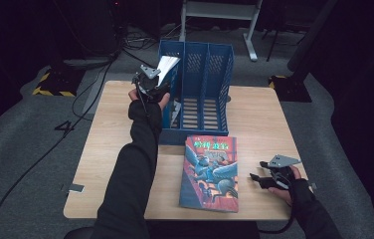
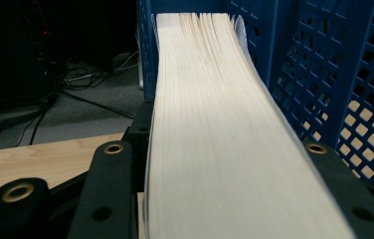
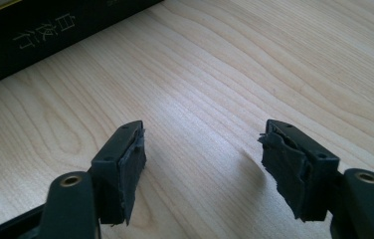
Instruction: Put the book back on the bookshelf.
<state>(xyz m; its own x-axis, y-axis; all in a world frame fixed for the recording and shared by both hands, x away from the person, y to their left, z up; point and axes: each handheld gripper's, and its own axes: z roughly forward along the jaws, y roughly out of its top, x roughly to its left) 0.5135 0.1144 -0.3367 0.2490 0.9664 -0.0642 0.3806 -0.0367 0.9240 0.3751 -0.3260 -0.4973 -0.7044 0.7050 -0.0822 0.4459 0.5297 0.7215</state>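
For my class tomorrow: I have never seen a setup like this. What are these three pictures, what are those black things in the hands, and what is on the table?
No machine here: a person in dark sleeves holds a black two-jaw hand tool in each hand.

The high view looks down on a pale wooden table. On it stand a blue plastic three-slot file rack and, lying flat in front of it, a thick paperback book with a blue and orange picture cover.

The left tool is at the rack's left slot with a second book between its jaws. The left gripper view, from a camera on that tool, looks along the book's cream page edges into the rack. How firmly the jaws press cannot be told.

The right tool rests open and empty beside the flat book; its own camera shows bare wood between the jaws.
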